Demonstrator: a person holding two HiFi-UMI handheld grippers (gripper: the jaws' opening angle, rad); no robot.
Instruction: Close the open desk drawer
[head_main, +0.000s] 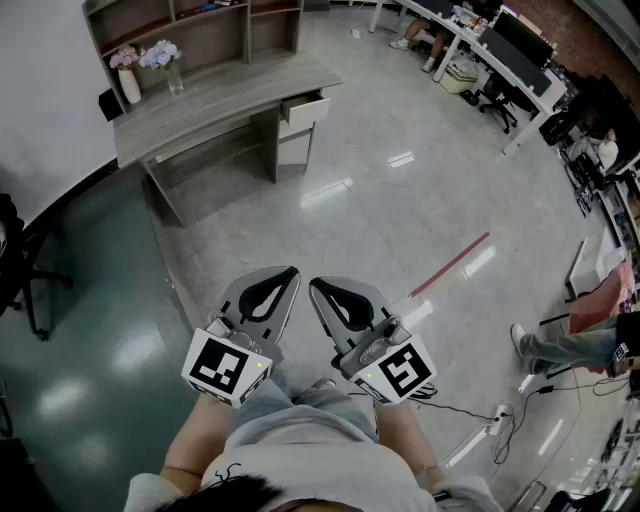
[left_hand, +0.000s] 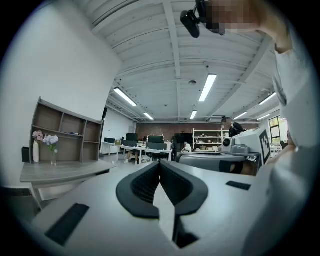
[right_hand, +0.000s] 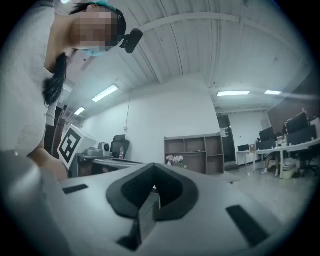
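Note:
The grey desk (head_main: 225, 95) stands far off across the floor, under a wall shelf unit (head_main: 190, 25). Its top drawer (head_main: 303, 108) juts out open at the desk's right end. Both grippers are held close to my body, well short of the desk. My left gripper (head_main: 290, 271) is shut with nothing between its jaws, and my right gripper (head_main: 314, 284) beside it is also shut and empty. The left gripper (left_hand: 160, 163) points towards the room with the desk (left_hand: 62, 171) at its left. From the right gripper (right_hand: 153, 165) the shelf unit (right_hand: 195, 152) shows beyond; the drawer is hidden there.
Two vases of flowers (head_main: 128, 78) (head_main: 165, 62) stand on the desk. A black office chair (head_main: 22, 268) is at the left. White workstations (head_main: 500, 50) line the far right. A person's legs (head_main: 560, 345), a power strip with cables (head_main: 492, 422) and a red floor line (head_main: 450, 265) lie to my right.

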